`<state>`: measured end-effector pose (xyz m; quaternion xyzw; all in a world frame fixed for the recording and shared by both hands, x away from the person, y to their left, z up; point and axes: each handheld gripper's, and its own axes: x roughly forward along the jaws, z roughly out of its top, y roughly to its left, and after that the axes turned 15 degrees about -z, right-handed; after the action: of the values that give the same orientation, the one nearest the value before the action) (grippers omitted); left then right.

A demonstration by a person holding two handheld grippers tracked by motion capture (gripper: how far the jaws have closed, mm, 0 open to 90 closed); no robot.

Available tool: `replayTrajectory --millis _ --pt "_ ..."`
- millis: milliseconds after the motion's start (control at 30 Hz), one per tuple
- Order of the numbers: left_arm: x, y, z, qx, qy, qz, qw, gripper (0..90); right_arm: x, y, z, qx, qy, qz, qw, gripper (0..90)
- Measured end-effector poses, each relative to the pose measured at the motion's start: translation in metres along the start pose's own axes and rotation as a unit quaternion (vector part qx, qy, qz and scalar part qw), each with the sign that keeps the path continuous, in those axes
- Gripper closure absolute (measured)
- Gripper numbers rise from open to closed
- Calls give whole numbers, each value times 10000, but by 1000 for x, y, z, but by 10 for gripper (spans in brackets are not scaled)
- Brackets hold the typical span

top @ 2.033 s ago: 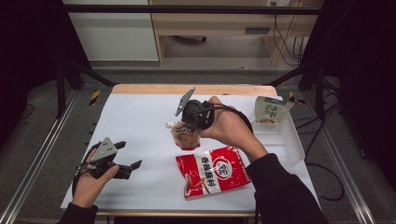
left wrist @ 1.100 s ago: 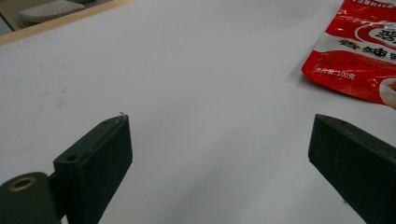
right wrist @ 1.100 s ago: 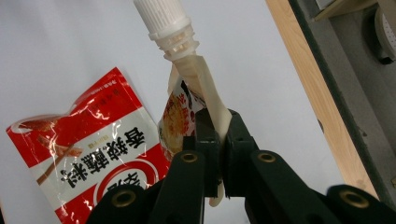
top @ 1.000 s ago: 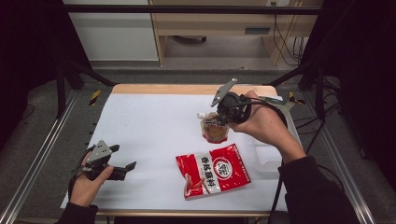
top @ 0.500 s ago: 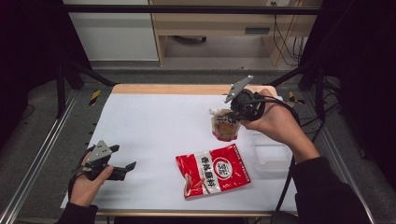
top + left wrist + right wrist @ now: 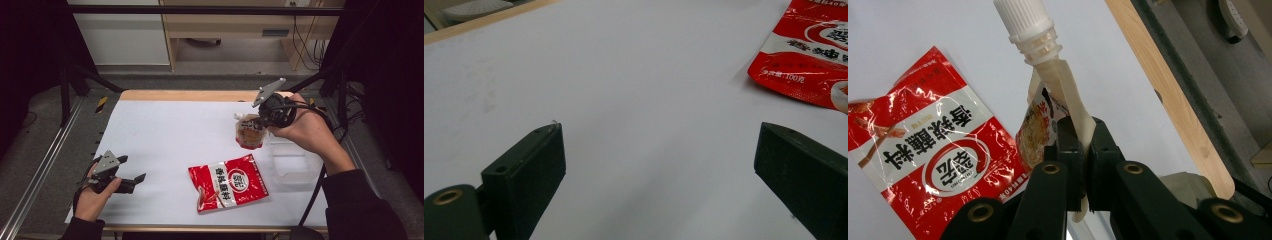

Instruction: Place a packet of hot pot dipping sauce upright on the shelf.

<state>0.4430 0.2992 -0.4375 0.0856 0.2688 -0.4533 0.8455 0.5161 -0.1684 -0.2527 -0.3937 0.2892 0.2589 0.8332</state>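
Hanging from the right gripper (image 6: 256, 121), spout pouch (image 6: 248, 132) sits off the table, above its far right part, just beside a clear container (image 6: 295, 162). Jaws clamped on the flat seam below the white cap (image 6: 1024, 20). Pouch looks soft, floppy, probably light; the seam or stiff spout neck is the best hold. Red sachet (image 6: 228, 182) lies flat mid-table. Left gripper (image 6: 131, 182) rests near-left, jaws wide apart, empty.
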Motion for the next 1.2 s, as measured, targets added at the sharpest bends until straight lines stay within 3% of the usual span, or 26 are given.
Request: replayTrajectory --millis 833,1200 --pt "1 0 0 0 21 0 10000 63 -30 -34 -27 284 22 -343 9990 873" --pt "1 -1 0 -2 30 4 10000 63 -36 -41 -40 348 69 -454 9983 873"
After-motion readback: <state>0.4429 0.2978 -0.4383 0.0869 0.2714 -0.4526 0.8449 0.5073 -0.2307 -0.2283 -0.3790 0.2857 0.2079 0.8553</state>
